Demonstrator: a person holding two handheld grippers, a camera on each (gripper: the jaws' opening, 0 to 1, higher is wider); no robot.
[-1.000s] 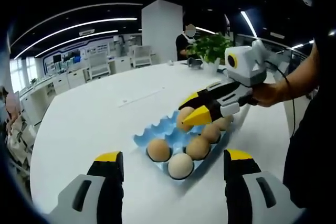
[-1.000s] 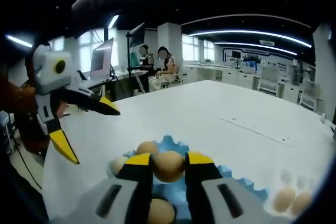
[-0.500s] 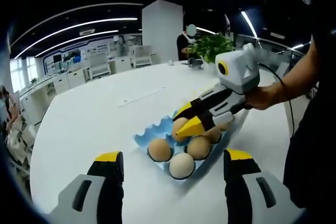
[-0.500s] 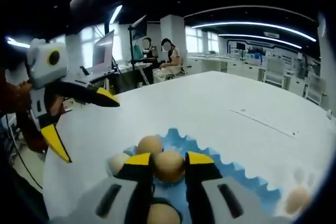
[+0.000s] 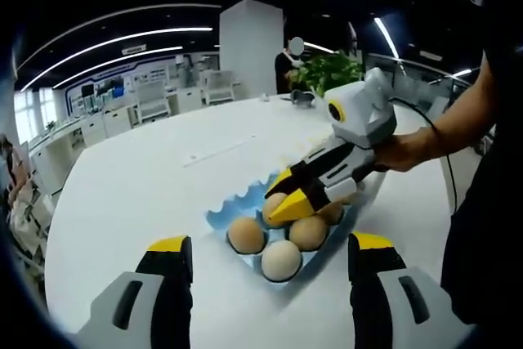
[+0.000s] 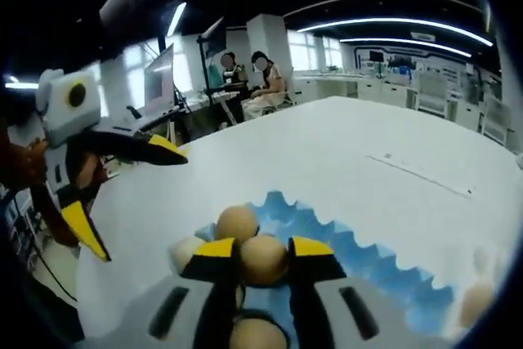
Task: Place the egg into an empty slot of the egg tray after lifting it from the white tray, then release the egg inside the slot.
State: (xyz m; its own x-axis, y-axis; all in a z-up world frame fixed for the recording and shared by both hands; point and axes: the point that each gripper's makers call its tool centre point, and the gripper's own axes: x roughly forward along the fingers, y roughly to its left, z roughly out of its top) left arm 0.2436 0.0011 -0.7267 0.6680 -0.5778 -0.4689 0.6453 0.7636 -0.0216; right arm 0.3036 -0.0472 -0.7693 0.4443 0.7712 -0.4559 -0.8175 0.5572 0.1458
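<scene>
right gripper point(image 6: 263, 252) gripping egg point(image 6: 262, 259), over egg tray point(image 6: 384, 277)

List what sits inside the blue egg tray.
In the blue egg tray sit three eggs up front. The right gripper holds another egg low over it, covering the slots behind.

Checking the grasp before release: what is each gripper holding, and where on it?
The right gripper pinches an egg by its two opposite sides, over the blue egg tray. The left gripper is open, holding nothing.
</scene>
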